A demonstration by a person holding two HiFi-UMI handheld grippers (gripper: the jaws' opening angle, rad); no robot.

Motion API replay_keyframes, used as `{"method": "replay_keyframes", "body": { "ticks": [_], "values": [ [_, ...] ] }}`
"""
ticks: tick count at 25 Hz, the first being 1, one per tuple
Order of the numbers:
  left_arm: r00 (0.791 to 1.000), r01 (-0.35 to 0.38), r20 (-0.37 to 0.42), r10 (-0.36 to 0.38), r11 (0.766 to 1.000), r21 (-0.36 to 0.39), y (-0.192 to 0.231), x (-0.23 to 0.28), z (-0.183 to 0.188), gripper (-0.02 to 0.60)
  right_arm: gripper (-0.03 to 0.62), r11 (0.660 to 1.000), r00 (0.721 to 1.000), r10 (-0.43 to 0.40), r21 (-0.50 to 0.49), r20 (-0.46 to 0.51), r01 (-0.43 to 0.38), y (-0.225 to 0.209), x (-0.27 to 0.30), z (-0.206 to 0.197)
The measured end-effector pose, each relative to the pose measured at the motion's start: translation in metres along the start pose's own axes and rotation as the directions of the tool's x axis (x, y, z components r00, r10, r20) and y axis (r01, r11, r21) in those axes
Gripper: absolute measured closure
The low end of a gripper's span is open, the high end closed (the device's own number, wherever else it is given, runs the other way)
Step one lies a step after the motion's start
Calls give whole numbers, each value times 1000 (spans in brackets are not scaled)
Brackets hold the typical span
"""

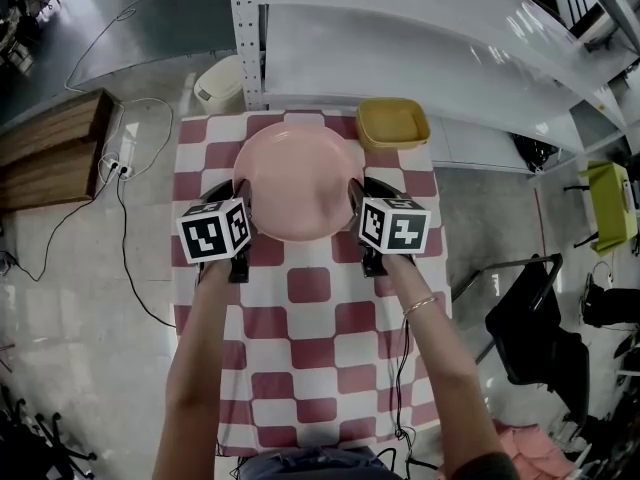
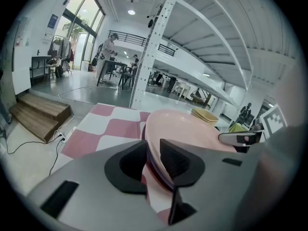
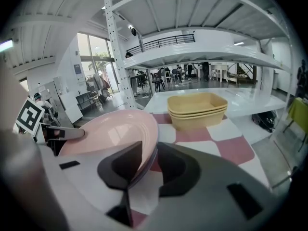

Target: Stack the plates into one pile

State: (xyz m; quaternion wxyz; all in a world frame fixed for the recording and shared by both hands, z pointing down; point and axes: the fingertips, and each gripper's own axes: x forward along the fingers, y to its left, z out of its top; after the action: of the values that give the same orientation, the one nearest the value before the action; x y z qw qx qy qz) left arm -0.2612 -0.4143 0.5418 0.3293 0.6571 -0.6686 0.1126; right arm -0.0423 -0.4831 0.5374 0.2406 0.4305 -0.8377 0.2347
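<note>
A pile of plates (image 1: 296, 180), pink on top, is over the far middle of the checked counter (image 1: 310, 333). The left tongs (image 2: 153, 159) clench its left rim, and the right tongs (image 3: 150, 159) clench its right rim. Yellow dishes (image 1: 392, 122) stand near, at the far right corner.

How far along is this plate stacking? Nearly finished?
Looks nearly done: the pink plate tops darker plates in one pile. In hand: left gripper and right gripper clamp that pile's opposite rims. Left: letting go, and perhaps the yellow dishes standing apart beyond it.
</note>
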Motion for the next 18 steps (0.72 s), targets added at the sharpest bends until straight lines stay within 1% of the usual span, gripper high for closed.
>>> {"method": "replay_keyframes", "body": {
  "ticks": [4, 11, 14, 18],
  "values": [
    [1000, -3, 1, 3, 1000, 4, -1, -1, 0, 480, 497, 1000, 1000, -4, 2, 0, 4, -1, 1, 0],
    [999, -34, 5, 34, 998, 49, 5, 0, 0, 469, 497, 1000, 999, -17, 8, 28, 17, -3, 2, 3],
    [1000, -22, 3, 22, 998, 61, 5, -1, 2, 465, 497, 1000, 999, -15, 7, 36, 15, -2, 2, 5],
    [1000, -24, 3, 24, 998, 55, 6, -2, 1, 451, 497, 1000, 999, -28, -4, 42, 28, -1, -1, 5]
  ]
}}
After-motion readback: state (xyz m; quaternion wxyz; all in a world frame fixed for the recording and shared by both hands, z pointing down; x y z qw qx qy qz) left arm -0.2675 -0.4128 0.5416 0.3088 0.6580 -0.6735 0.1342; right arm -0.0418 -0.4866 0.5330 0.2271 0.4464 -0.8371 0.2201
